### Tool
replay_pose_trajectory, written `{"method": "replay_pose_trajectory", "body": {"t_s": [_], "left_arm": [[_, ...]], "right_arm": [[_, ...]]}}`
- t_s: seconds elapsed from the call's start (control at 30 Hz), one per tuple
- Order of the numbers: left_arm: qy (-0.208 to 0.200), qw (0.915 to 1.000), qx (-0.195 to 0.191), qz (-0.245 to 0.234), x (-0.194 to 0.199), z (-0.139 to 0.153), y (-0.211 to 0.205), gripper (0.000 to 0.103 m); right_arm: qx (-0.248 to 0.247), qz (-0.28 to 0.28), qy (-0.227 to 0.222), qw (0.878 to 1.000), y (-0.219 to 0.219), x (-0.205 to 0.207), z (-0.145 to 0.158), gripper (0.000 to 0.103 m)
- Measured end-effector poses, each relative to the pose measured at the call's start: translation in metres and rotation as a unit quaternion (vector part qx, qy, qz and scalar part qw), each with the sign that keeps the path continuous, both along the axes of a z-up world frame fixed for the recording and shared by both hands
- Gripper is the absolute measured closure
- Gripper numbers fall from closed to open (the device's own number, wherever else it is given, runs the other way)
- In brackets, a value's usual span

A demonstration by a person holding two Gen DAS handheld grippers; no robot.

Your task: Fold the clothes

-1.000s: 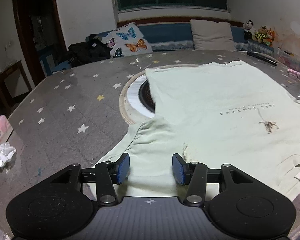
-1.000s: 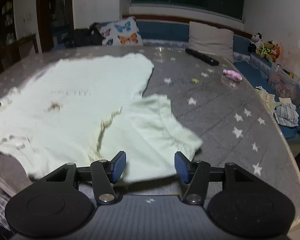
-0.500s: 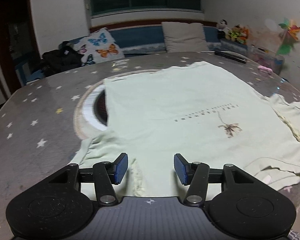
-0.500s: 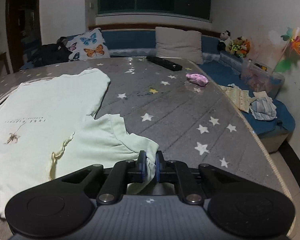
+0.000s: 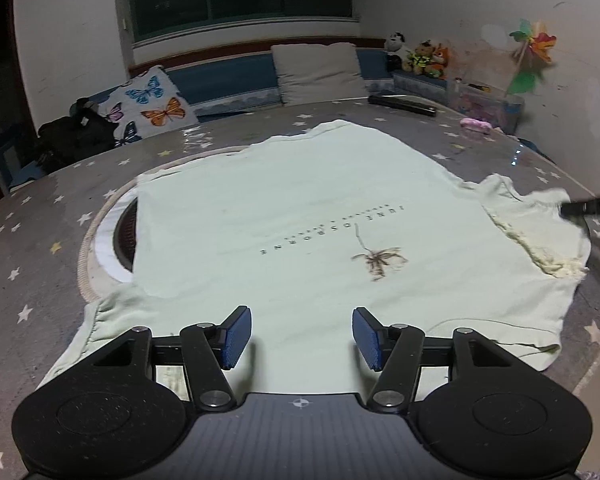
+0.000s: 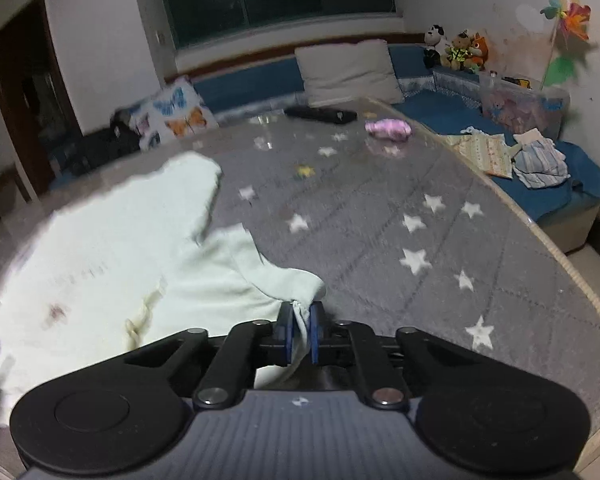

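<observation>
— what does your left wrist camera show?

— my left gripper hangs released, its blue pads spread wide above the near hem of the pale green cotton t-shirt. the shirt lies spread flat, print side up, on the grey star-patterned tabletop, partly covering a round inset ring. at the right edge a dark bar touches the far sleeve.

— and the right wrist camera?

— my right gripper is clenched on the bunched edge of that shirt's sleeve, the cloth pinched between the pads. this view is blurred. a small pink bundle and a long black bar-shaped object sit well apart at the far side.
</observation>
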State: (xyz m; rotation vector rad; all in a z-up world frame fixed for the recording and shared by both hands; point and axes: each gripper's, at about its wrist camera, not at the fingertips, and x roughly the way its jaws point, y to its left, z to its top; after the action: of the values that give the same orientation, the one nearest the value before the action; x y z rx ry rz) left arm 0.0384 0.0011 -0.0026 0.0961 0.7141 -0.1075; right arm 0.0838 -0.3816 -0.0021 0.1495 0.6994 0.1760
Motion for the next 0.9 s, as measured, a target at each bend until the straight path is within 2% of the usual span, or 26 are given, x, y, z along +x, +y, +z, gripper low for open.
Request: {"method": "replay_pose_trajectory", "body": {"t_s": [0.17, 0.33, 0.5, 0.7, 0.9], "left_arm": [[-0.001, 1.0000, -0.002, 0.007, -0.002, -0.002, 0.002, 0.041], [-0.002, 0.9998, -0.008, 0.017, -0.007, -0.003, 0.009, 0.040], [-0.003, 0.9997, -0.011, 0.024, -0.010, -0.004, 0.014, 0.037], [-0.001, 0.9995, -0.011, 0.029, -0.010, -0.005, 0.017, 0.036], [0.002, 0.9996, -0.014, 0.024, -0.007, -0.008, 0.014, 0.035]], "right_arm": [[0.015, 0.040, -0.048, 0.998, 0.016, -0.012, 0.036, 0.097], [0.014, 0.127, -0.076, 0.989, 0.059, -0.020, 0.059, 0.097], [0.014, 0.188, -0.057, 0.980, 0.093, -0.020, 0.049, 0.095], [0.014, 0.260, -0.034, 0.965, 0.134, -0.020, 0.038, 0.081], [-0.001, 0.216, 0.003, 0.976, 0.100, -0.017, 0.020, 0.080]]}}
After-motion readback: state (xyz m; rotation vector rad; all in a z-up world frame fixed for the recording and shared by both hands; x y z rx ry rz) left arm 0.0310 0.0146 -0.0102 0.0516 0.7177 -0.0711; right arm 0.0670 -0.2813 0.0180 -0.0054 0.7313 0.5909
